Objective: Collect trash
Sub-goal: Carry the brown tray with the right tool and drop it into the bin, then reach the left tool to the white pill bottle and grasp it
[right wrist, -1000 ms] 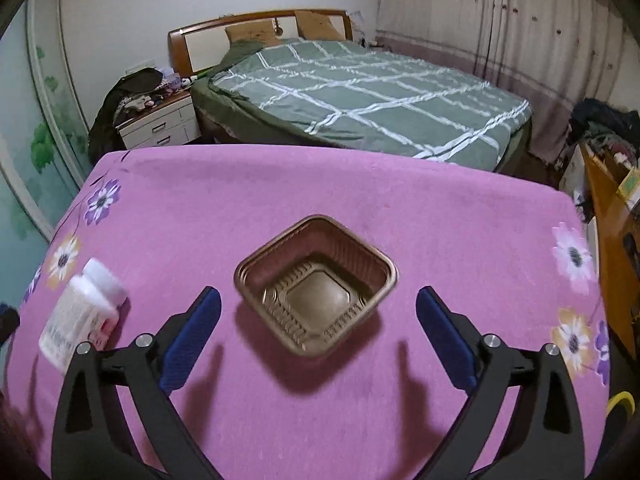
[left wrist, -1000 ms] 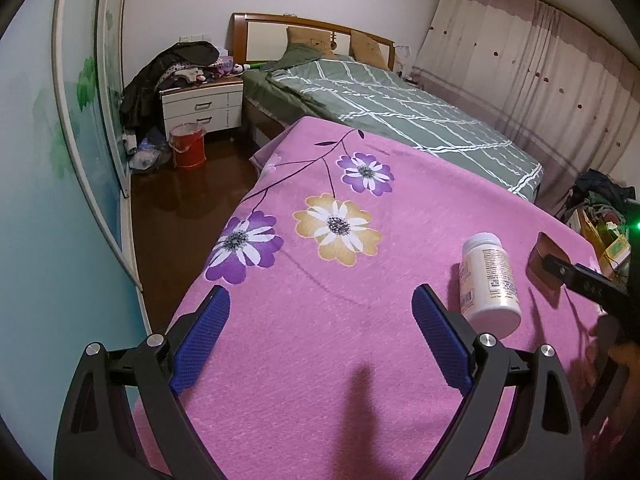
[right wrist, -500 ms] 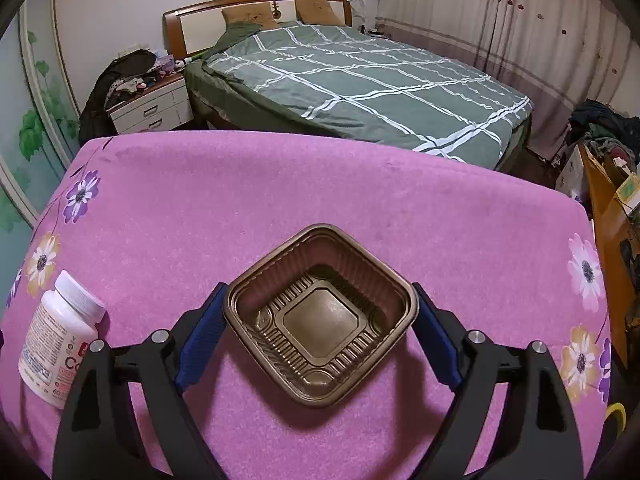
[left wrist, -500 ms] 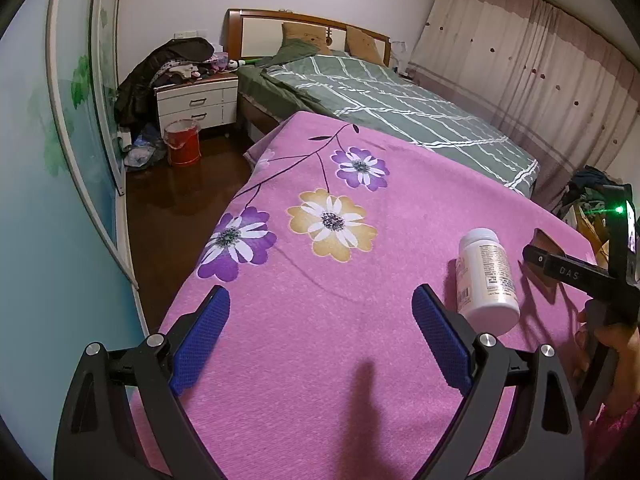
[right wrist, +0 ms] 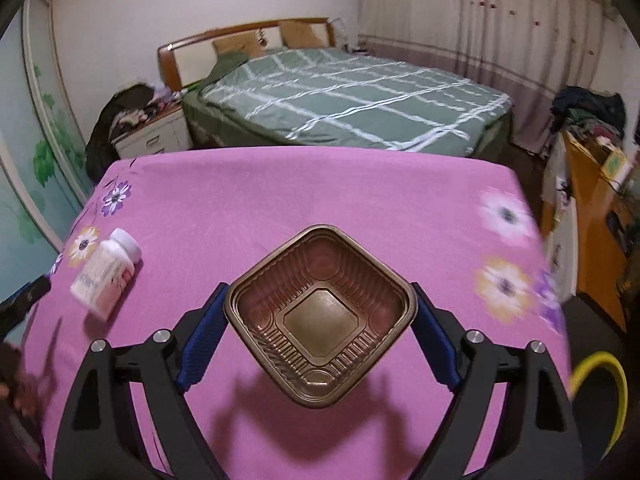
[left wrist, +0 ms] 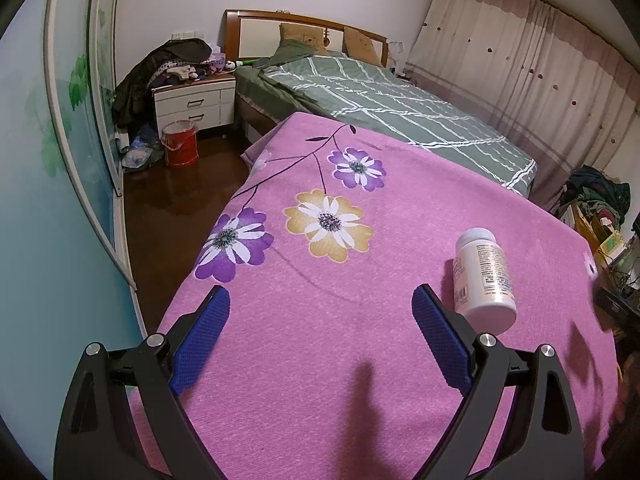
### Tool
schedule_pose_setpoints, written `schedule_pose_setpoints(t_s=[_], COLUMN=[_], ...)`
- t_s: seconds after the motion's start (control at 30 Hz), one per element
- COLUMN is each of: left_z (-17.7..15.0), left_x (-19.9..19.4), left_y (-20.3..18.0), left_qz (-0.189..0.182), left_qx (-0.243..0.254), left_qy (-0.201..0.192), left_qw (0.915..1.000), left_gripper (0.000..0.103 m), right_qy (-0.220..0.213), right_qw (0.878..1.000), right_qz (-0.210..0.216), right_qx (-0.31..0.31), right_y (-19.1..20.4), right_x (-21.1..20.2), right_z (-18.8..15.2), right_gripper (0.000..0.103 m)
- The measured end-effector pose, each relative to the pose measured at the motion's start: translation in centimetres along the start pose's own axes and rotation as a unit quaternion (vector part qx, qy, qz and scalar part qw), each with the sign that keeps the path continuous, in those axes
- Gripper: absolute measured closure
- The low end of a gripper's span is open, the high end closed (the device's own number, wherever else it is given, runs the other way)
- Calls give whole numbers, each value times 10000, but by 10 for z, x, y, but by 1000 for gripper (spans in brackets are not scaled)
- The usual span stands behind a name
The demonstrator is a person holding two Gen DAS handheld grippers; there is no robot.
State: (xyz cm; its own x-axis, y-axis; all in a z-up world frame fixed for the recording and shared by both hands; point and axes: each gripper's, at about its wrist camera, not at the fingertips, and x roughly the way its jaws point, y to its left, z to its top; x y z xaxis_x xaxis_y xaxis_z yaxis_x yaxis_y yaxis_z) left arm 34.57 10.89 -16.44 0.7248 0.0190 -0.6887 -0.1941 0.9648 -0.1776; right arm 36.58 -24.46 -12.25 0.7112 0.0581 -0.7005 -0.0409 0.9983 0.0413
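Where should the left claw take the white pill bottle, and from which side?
Grip the white pill bottle across its labelled body, midway along. It lies on its side on the pink cloth, cap away, just right of the open left claw, so shift right and probably come down from above, fingers straddling its width.

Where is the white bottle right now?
The white bottle lies on its side on the pink flowered cloth, just right of the left gripper; in the right wrist view, it's left of the brown tray.

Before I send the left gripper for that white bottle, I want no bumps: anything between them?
Nothing visible. The white bottle lies on the pink cloth, just right of the open left gripper.
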Motion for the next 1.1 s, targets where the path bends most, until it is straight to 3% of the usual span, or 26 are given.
schedule_pose_setpoints(t_s=[0.1, 0.27, 0.4, 0.6, 0.83, 0.97, 1.1], left_z=[0, -1, -1, -1, -2, -3, -4], left_x=[-2, -6, -8, -10, -14, -15, -14], left_y=[-2, -6, -8, -9, -11, -16, -24], left_qz=[13, 32, 44, 57, 84, 66, -46], left_qx=[46, 141, 183, 214, 248, 335, 465], left_qy=[-36, -100, -131, -140, -167, -178, -118], left_qw=[10000, 9998, 9997, 9997, 9995, 9993, 9988], left_gripper=[12, 12, 12, 12, 12, 12, 12], right_qy=[-102, -259, -247, 18, -38, -158, -238], right_qw=[9995, 9924, 9792, 9621, 9559, 9633, 9774], right_qz=[-229, -978, -1593, -2045, -2181, -1935, -1399], right_qx=[185, 695, 1235, 1804, 1968, 1855, 1567], right_y=[-23, -75, -129, -192, -219, -207, -173], right_x=[-25, -65, -94, -109, -117, -115, -103], right_z=[-19, -56, -87, -119, -133, -126, -116], right_gripper=[21, 21, 21, 20, 11, 10, 10])
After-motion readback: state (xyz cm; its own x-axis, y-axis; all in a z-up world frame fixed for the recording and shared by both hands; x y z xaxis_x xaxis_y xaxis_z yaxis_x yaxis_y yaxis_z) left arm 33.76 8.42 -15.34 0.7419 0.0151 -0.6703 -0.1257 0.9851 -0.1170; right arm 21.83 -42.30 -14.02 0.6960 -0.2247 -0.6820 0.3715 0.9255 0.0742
